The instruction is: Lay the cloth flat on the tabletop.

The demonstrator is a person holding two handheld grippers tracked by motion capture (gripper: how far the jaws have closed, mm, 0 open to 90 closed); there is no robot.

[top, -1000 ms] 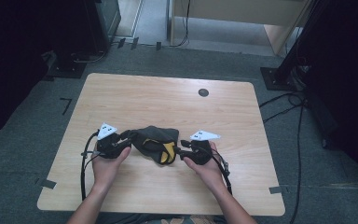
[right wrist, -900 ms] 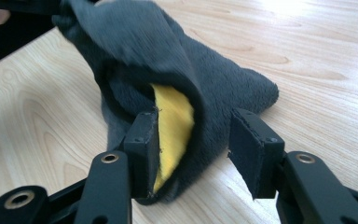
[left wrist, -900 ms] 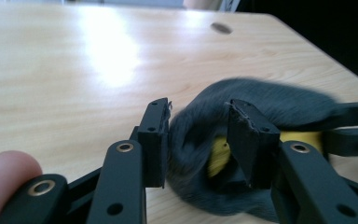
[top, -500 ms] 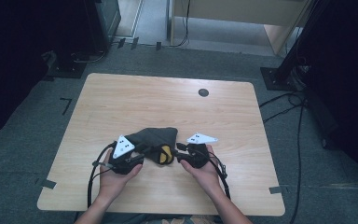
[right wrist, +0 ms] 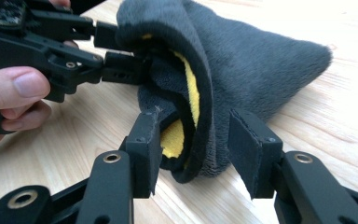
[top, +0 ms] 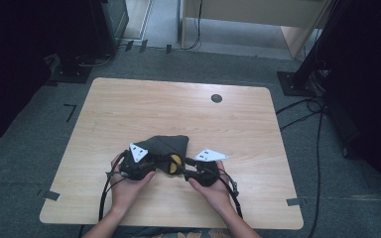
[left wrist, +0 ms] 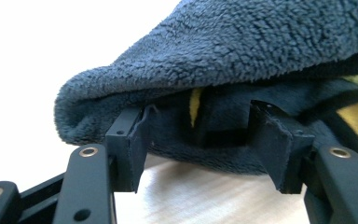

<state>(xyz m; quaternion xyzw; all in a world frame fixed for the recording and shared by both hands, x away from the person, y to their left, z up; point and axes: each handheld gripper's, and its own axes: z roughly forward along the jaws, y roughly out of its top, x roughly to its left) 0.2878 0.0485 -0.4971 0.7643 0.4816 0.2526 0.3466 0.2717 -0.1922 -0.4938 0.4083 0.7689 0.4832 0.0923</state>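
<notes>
Both forearms come in from the near edge of the desk (top: pixel 129 109), hands low and close together, each wrapped around the body of its tool with the jaws aimed inward at a crumpled dark fleece cloth (top: pixel 166 146) with a yellow lining that lies on the near half of the desk between them. The left tongs (left wrist: pixel 205 140) lie nearly level, their jaws having just been opening; they stand apart with the cloth's lower fold bunched between them, and neither pad visibly presses it. The right tongs (right wrist: pixel 193 149) also point level, jaws having just opened a little, straddling the cloth's hanging edge; the left pad is at the yellow lining, the right pad just clear of it.
</notes>
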